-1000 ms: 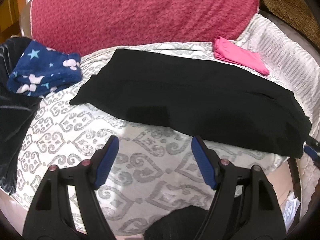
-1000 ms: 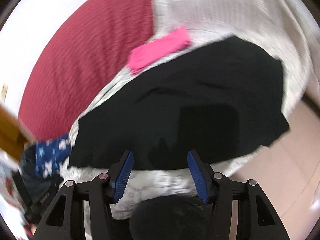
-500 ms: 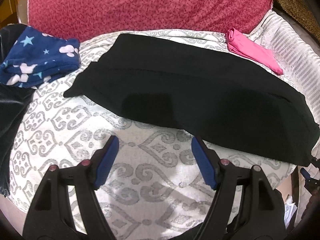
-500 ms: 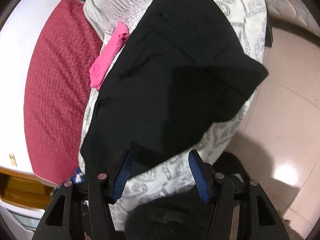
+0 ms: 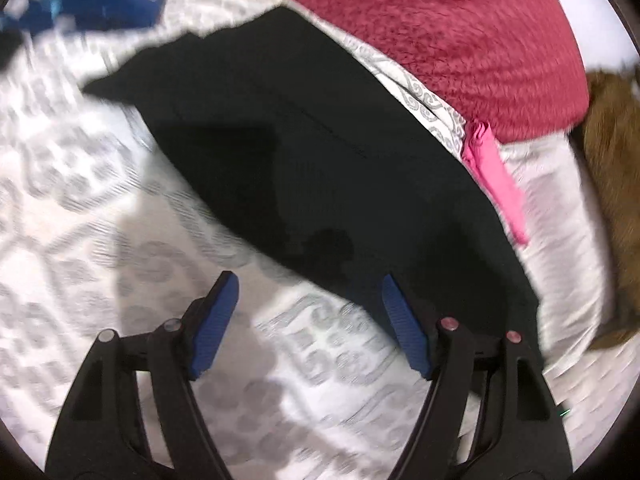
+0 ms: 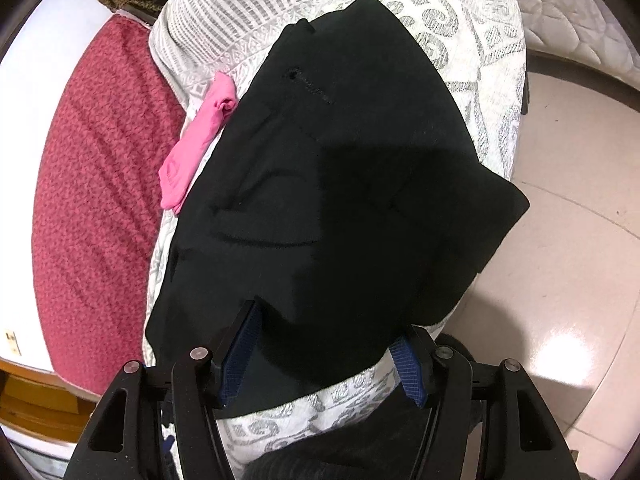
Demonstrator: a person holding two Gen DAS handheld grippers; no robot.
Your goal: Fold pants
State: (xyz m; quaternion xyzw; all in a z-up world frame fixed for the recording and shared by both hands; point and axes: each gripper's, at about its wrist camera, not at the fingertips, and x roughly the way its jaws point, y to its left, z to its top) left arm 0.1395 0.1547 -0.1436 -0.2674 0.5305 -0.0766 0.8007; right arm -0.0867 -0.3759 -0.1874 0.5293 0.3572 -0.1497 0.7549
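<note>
Both grippers have their jaws spread wide, nothing pinched. The left gripper (image 5: 308, 300) hangs over the patterned bedspread (image 5: 100, 240), with the near edge of the one pair of black pants (image 5: 320, 160) just past its fingertips, the right fingertip about at the hem. The right gripper (image 6: 328, 344) has the pants (image 6: 340, 180) draped between its blue pads (image 6: 240, 356), one corner hanging off the bed's right edge toward the tile floor (image 6: 560, 300). One pink garment (image 6: 200, 136) lies touching the pants' far-left edge, one red blanket (image 6: 92, 200) beyond it. A blue patterned cloth (image 5: 88, 0) sits far left, blurry.
</note>
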